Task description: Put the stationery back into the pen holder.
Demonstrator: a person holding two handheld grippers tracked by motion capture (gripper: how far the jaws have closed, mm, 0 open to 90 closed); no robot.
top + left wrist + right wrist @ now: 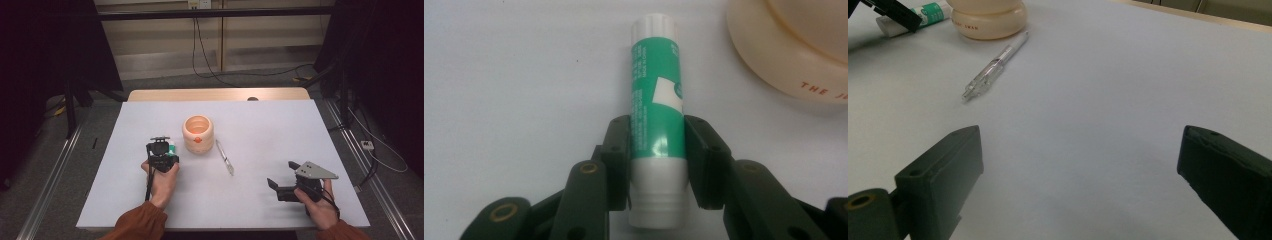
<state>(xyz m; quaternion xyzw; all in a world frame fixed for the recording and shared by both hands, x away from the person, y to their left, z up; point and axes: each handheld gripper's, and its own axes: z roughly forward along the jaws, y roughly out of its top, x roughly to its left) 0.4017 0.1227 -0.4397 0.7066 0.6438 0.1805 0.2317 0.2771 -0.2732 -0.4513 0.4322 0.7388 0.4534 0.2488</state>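
The glue stick lies flat on the table, just left of the cup, and I have my left gripper clamped on its lower half, a pad on each side. The cup's wall crowds the stick's cap end on the right; to its left I see bare table out to the edge. A pen lies just right of the cup. My right gripper rests near the front right corner, jaws wide apart, with open surface between it and the pen.
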